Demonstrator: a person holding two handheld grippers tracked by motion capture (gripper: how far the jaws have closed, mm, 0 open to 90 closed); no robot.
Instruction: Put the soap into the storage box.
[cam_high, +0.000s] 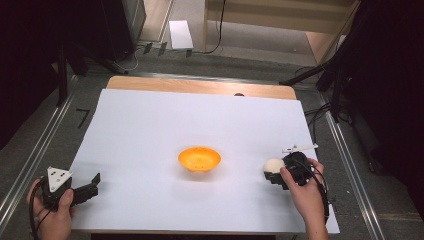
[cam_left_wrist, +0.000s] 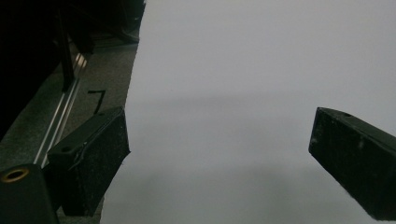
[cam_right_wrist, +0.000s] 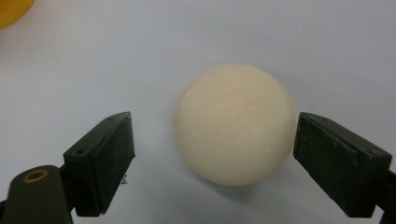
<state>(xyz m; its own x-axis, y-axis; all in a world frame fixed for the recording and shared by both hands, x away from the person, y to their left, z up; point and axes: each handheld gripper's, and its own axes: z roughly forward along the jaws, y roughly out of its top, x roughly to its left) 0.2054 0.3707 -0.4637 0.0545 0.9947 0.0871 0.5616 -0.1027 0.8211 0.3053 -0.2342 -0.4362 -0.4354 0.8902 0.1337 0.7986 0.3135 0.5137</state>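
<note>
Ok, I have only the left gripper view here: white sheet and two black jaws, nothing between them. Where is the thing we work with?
Observer: A cream ball lies on the white sheet, at the person's right side.
Operator: Is the right tool near it?
Observer: Yes. The right tool is open, with the ball between its jaws; the right jaw is almost touching it, and the left jaw stands apart.
Operator: Is there some container?
Observer: An orange bowl sits near the middle of the sheet, to the left of the ball.
Operator: And my tool?
Observer: The left tool is open at the sheet's near-left corner, far from the bowl.
</note>
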